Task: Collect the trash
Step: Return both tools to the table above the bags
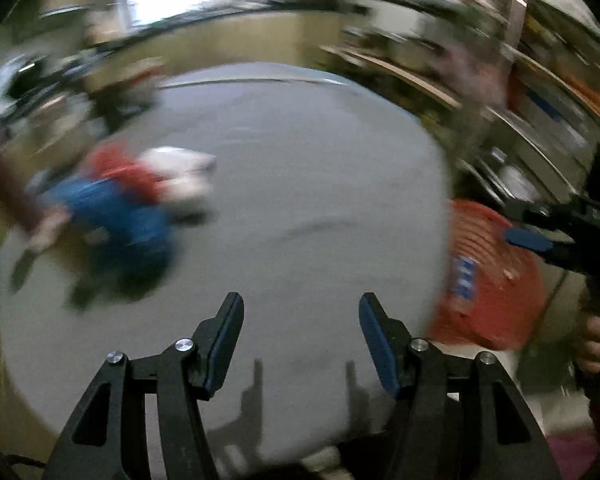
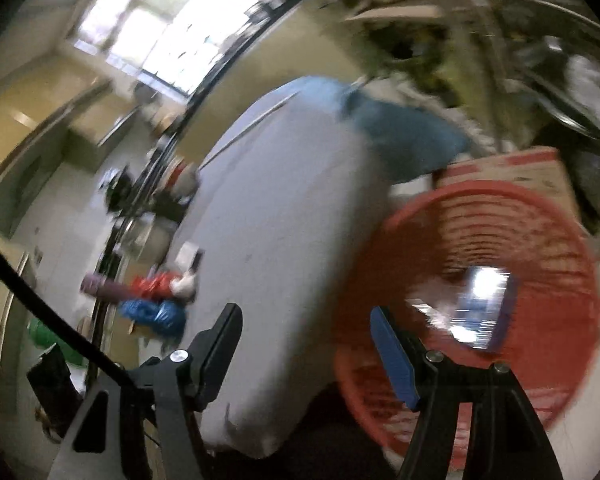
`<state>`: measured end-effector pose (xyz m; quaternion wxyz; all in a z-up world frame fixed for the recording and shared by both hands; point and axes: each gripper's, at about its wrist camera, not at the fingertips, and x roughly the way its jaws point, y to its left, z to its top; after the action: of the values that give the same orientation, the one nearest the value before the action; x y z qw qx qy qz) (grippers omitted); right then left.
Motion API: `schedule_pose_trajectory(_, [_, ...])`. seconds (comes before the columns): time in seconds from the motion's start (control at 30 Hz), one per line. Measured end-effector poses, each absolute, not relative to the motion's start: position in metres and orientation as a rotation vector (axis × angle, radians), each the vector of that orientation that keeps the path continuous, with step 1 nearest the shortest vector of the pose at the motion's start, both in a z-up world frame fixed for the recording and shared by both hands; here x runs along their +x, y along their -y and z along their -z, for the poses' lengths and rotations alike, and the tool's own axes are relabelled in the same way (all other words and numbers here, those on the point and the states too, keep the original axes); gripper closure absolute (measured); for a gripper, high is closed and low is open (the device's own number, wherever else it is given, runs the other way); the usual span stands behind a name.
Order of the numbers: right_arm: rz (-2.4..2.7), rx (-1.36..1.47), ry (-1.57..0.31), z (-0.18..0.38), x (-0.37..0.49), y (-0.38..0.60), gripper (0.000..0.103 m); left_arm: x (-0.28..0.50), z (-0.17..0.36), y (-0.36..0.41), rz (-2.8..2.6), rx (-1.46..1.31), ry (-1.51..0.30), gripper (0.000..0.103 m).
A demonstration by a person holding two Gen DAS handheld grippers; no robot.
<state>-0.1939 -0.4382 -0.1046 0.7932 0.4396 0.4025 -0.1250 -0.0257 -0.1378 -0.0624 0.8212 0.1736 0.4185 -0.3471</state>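
Observation:
Both views are motion-blurred. My left gripper (image 1: 301,308) is open and empty above a grey surface (image 1: 300,200). A heap of trash lies at the surface's left: a blue wrapper (image 1: 120,220), a red wrapper (image 1: 128,172) and a white crumpled piece (image 1: 180,168). A red mesh basket (image 1: 488,272) stands off the right edge. My right gripper (image 2: 306,320) is open and empty beside the basket (image 2: 540,272), which holds a shiny blue-white packet (image 2: 480,308). The trash heap (image 2: 156,304) shows far left in the right wrist view. The right gripper also shows in the left wrist view (image 1: 528,238).
A blue cloth (image 2: 400,136) lies at the far end of the grey surface (image 2: 280,240). A cardboard box (image 2: 512,168) sits behind the basket. Cluttered shelves (image 1: 540,100) line the right side. A brown roll (image 2: 104,288) lies by the trash.

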Motion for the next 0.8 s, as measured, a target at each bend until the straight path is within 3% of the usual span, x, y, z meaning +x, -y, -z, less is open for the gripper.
schedule_pose_trajectory(0.33, [-0.003,0.864,-0.936,0.099,-0.078,0.342,0.033,0.052,0.046,0.003,0.363,0.175,-0.79,0.034])
schedule_pose_trajectory(0.8, [-0.178,0.559,-0.981,0.102,0.039,0.243,0.034,0.097,0.059,-0.014,0.37,0.137,-0.83,0.03])
